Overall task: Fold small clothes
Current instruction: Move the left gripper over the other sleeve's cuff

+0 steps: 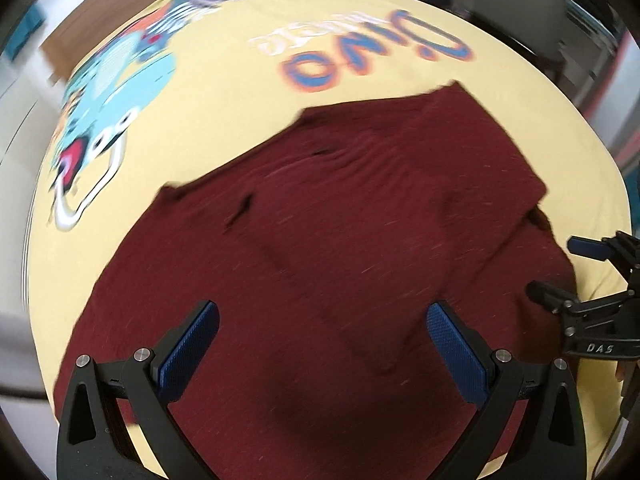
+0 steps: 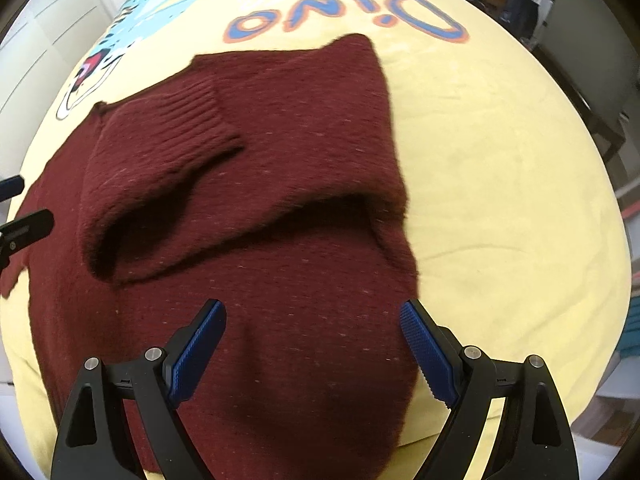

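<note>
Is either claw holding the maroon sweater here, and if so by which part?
Neither. The left claw and right claw both stand open above the maroon sweater, with nothing pinched between their pads.

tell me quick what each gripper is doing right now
left gripper: open, empty, above the maroon sweater.
right gripper: open, empty, above the same sweater.

Motion blur smears the dinosaur print (image 1: 108, 92) and the maroon sweater's (image 1: 320, 240) knit in the left view
</note>
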